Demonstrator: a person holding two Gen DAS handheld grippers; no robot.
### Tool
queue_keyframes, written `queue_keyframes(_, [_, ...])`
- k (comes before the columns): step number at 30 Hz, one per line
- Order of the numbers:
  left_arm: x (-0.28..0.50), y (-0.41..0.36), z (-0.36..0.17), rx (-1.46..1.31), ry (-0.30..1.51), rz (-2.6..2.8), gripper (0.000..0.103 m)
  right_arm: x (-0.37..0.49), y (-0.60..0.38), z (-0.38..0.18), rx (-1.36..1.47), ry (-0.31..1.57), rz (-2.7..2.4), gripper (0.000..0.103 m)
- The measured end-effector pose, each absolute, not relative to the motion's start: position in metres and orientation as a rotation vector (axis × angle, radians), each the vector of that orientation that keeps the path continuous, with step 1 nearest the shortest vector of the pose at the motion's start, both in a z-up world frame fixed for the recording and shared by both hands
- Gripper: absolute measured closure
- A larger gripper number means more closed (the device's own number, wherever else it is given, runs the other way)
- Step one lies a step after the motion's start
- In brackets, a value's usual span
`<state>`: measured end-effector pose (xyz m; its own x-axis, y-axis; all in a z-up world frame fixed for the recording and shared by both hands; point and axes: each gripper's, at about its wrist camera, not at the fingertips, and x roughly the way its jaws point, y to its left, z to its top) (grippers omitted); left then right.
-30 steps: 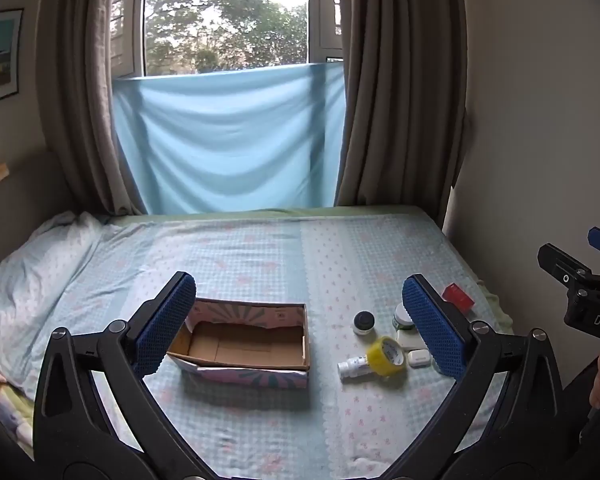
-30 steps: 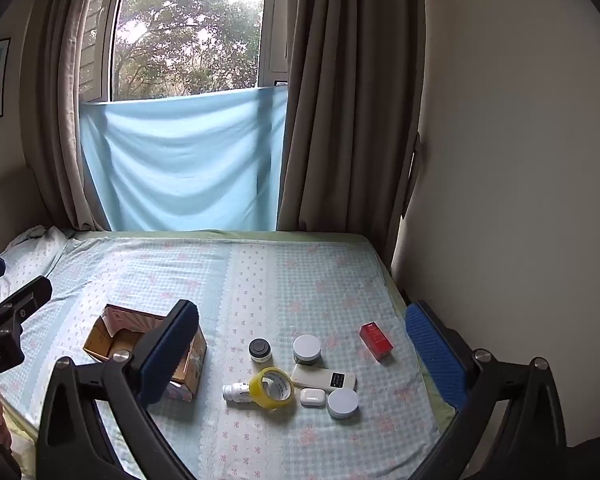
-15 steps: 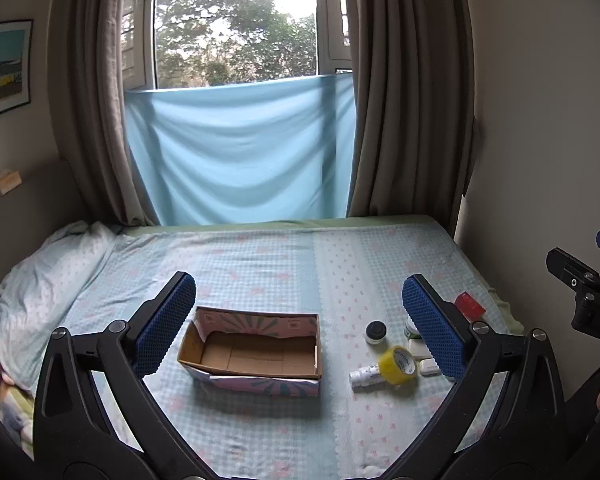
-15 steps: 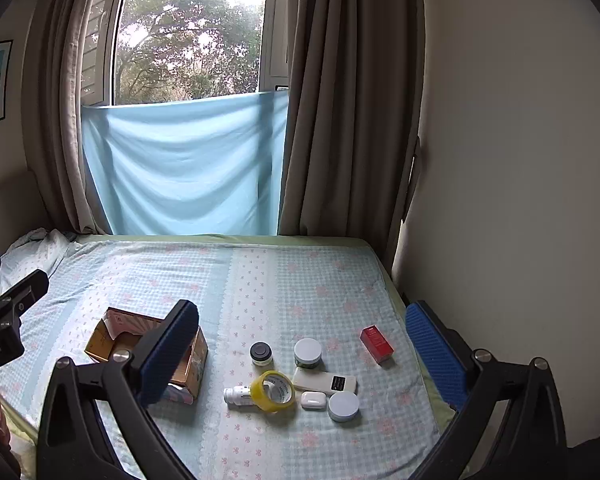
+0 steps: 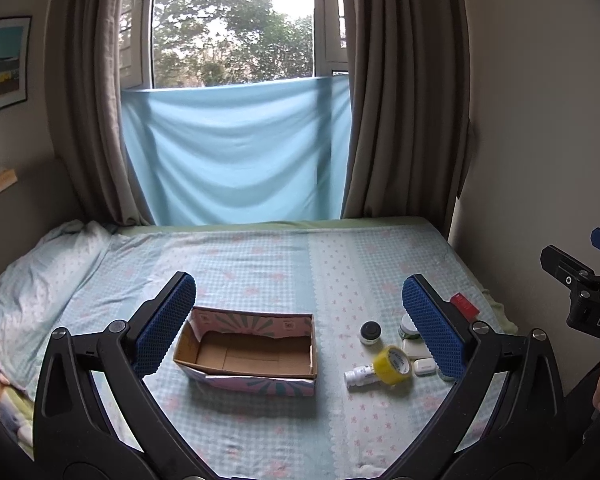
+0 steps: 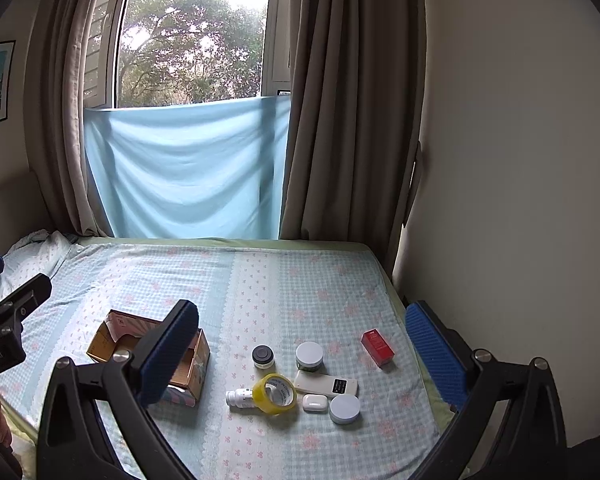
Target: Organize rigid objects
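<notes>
My left gripper [image 5: 298, 326] and right gripper [image 6: 302, 354] gaped wide, empty; right of the box [image 5: 247, 354], the tape roll [image 6: 275, 393] looked light, stiff, best pinched across its rim.

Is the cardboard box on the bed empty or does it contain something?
Empty: the cardboard box shows only its bare brown floor in the left wrist view.

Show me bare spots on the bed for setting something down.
Free: the sheet between the cardboard box and black-lidded jar, and the far stretch toward the blue cloth. Crowded: around the yellow tape roll and remote.
</notes>
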<state>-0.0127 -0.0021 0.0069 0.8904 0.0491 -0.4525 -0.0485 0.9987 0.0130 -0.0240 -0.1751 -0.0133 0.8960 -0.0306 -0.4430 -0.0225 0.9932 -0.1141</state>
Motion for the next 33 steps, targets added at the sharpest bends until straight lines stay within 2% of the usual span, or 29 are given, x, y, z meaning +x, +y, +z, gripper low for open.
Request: queue_keyframes(33, [-0.0136,-0.0009,0.0076,0.008,0.48,0.043,0.0,-0.0283,-0.1697,-0.0131,-0.114,0.453,-0.008,0.0])
